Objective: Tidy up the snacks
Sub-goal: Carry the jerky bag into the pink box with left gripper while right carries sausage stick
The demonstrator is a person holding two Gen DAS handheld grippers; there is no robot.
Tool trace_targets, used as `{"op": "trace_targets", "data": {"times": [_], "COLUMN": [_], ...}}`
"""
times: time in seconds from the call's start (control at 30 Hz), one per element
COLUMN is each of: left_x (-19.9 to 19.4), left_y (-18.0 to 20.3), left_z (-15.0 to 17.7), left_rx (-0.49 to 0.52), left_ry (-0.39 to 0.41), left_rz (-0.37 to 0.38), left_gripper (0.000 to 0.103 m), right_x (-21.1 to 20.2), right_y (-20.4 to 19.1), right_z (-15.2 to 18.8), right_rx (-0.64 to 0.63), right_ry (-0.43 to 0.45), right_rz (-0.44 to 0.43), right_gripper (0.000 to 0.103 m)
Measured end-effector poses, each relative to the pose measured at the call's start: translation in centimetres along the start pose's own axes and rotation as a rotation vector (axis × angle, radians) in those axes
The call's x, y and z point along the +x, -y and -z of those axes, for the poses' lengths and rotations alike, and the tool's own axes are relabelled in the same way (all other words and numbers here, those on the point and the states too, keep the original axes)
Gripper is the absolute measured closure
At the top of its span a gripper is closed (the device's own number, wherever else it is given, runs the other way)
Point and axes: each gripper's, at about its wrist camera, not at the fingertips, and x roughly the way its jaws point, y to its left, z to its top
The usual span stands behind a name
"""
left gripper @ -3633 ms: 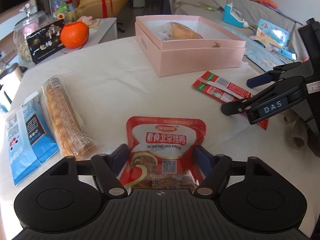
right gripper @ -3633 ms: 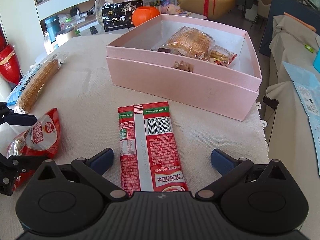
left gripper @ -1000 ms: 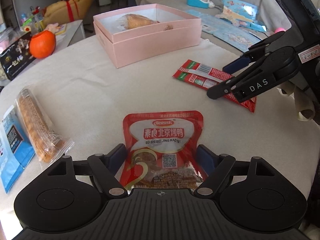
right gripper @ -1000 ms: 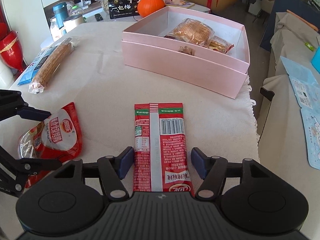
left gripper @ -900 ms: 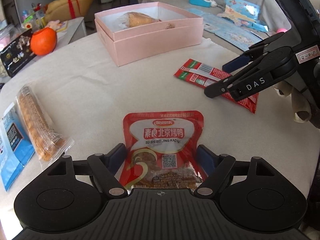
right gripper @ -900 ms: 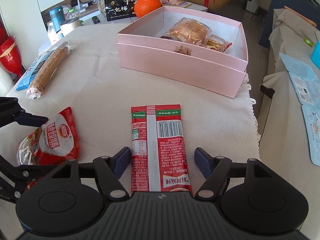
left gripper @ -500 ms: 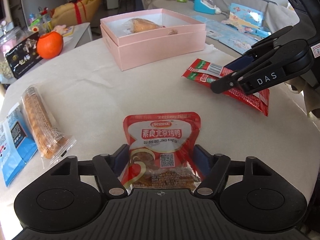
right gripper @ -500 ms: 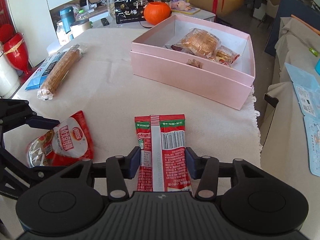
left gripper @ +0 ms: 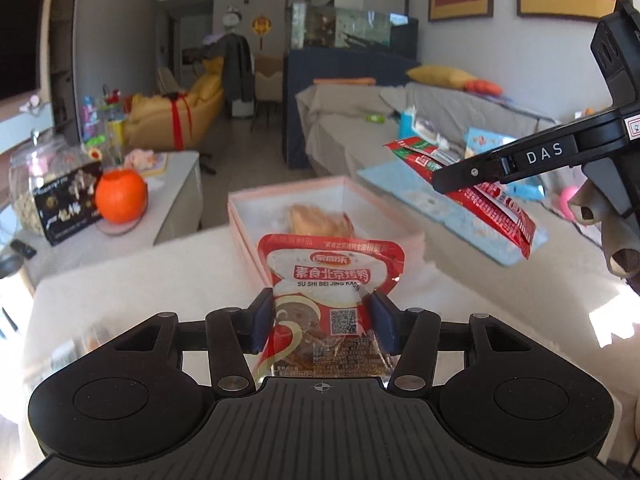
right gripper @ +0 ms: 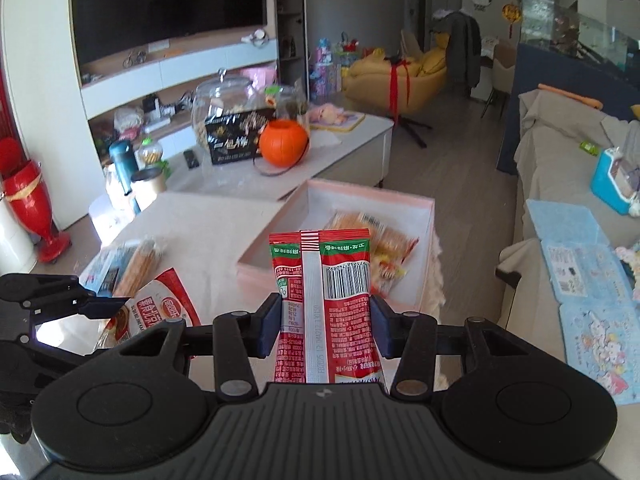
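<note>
Two snack packets were off the worktop point(left gripper: 132, 280) at once, one in each gripper. The red pouch point(left gripper: 330, 280) with the roast-duck print stood up between the jaws of the left gripper point(left gripper: 323, 322), which had just been closing and now pinched its lower half from both sides. The long red sachet point(right gripper: 326, 300), barcode side showing, sat between the jaws of the right gripper point(right gripper: 325, 324), clamped across its width at a narrow setting; in the left wrist view it hung tilted from those jaws, clear of any surface.

Ahead of and below both sets of jaws lay the open pink box point(right gripper: 424, 208), already holding a wrapped pastry point(left gripper: 320, 216) and some other packets. To the left of the right jaws a long biscuit pack point(right gripper: 138, 266) and a blue packet beside it remained on the worktop.

The step in hand looked like the carry. The next move probably called for bringing each packet over the box's near wall, lowering it onto a free patch beside the pastry, then opening the jaws, one hand at a time so the grippers would not crowd each other.
</note>
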Motion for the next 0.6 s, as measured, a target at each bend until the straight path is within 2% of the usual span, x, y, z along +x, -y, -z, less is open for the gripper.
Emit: {"op": "trace_targets", "data": {"times": [0.1,0.13,0.17,0.2,0.23,0.27,0.3,0.37,0.43,0.53,0.6], "left_x": [3.1,4.8,7.0,9.1,10.7,11.6,11.6,10.2,8.3,5.4,3.6], "left_y": [-1.5,-2.3,-3.1,-3.7,-4.2,-4.7,-5.1,-6.2,-7.3,-9.2,-10.9], "left_z": [-4.3,-5.4,-6.4,-7.0,-7.2,-7.2,-7.1,-6.5,-5.4,-2.8,-0.5], "left_rx": [-0.089,-0.127,-0.165,-0.202,-0.226,-0.235,-0.243,-0.275,-0.299,-0.307,-0.340], "left_ry": [0.099,0.106,0.085,0.054,0.033,0.022,0.029,0.058,0.058,0.021,-0.002], "left_rz": [0.037,0.065,0.079,0.072,0.064,0.055,0.044,0.055,0.074,0.098,0.119], "left_gripper": [0.041,0.038,0.032,0.032,0.036,0.047,0.056,0.056,0.056,0.056,0.056], "right_x": [0.5,1.2,1.9,3.0,4.1,5.3,6.5,8.0,8.5,9.7,10.7], "right_y": [1.1,1.6,2.1,2.8,3.5,4.1,4.6,5.4,5.3,4.5,3.5], "right_z": [-4.0,-5.7,-7.0,-8.2,-9.2,-9.8,-10.3,-10.0,-8.7,-6.4,-5.1], "right_rx": [0.025,0.040,0.063,0.097,0.126,0.149,0.185,0.215,0.190,0.138,0.121], "right_ry": [0.072,0.090,0.099,0.098,0.082,0.054,0.027,-0.004,-0.008,-0.049,-0.083], "right_rz": [0.038,0.053,0.064,0.055,0.032,0.023,0.038,0.054,0.073,0.100,0.086], "right_gripper": [0.057,0.057,0.056,0.050,0.044,0.034,0.033,0.033,0.033,0.031,0.031]}}
